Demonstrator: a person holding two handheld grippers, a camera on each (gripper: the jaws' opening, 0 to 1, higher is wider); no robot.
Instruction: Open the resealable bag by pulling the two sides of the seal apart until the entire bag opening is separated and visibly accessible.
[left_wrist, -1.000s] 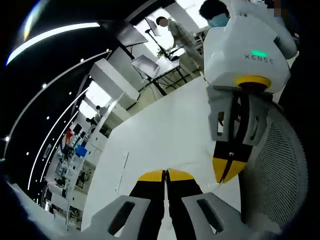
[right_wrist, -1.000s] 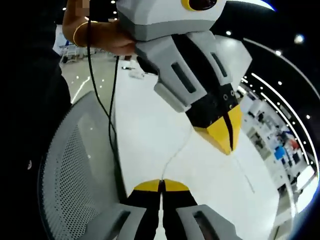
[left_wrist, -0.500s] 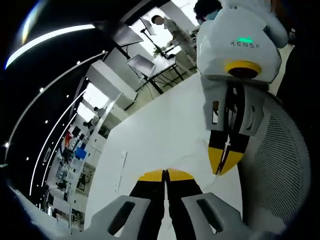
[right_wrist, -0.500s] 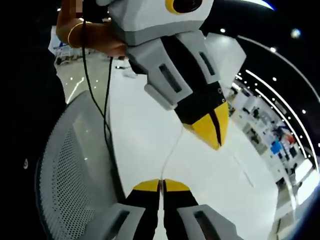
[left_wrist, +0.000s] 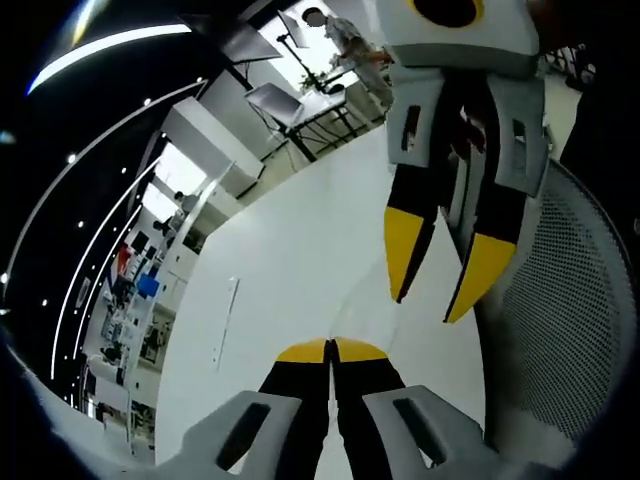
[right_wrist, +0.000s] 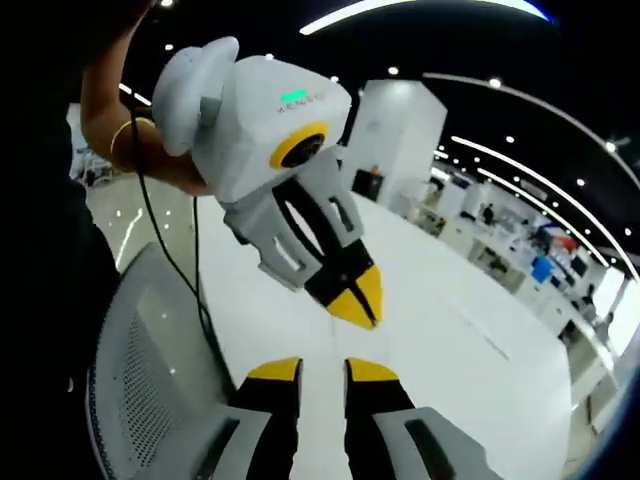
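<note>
**Right tongs spread, left tongs pinched over the white table**

In the left gripper view we see the left gripper (left_wrist: 330, 350) rising from the bottom with its yellow tips pressed together. We cannot tell whether anything is caught between them. The right gripper (left_wrist: 440, 280) comes in from above on the right, its two yellow-tipped jaws clearly apart and pointing down toward the white table (left_wrist: 300, 240). A grey mesh chair back (left_wrist: 560, 340) curves along the right side, beside the table edge.

In the right gripper view the right gripper's own jaws stand apart with bare table showing between them. The left gripper hangs just above them, tips closed, held by a person's arm (right_wrist: 110, 130) wearing a thin bangle. A black cable (right_wrist: 165, 250) trails down from it past the chair.

As for the resealable bag, we cannot make it out against the white surface, so we cannot say where it lies.
</note>
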